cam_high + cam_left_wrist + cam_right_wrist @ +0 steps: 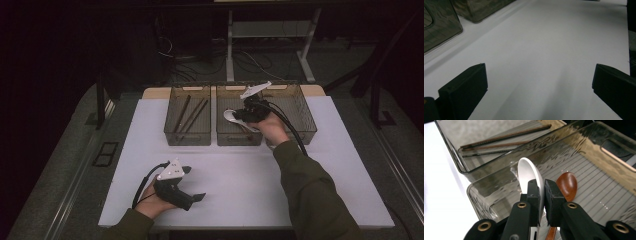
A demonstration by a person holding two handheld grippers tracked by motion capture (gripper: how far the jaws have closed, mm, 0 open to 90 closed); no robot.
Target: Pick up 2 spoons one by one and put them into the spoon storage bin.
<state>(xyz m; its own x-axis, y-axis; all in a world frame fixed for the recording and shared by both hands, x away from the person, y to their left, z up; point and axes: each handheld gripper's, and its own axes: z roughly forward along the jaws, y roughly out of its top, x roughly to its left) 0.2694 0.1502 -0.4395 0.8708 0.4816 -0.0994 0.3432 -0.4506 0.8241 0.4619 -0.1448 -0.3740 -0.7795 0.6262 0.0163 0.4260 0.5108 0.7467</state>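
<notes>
My right gripper (242, 115) (542, 188) is shut on a white spoon (527, 173) (230, 116) and holds it over the middle clear bin (226, 136) (499, 182). A brown wooden spoon (567, 183) lies on that bin's ribbed floor, just right of the jaws. The left bin (187, 134) (459, 135) holds several dark chopsticks (191, 114) (506, 136). My left gripper (196, 194) (539, 82) rests in a hand near the table's front left, open, its jaws wide apart over bare white table with nothing between them.
A third clear bin (300, 120) stands at the right of the row. The white tabletop (235, 185) spreads out in front of the bins. Beyond the table are desk legs and cables on a dark floor (230, 60).
</notes>
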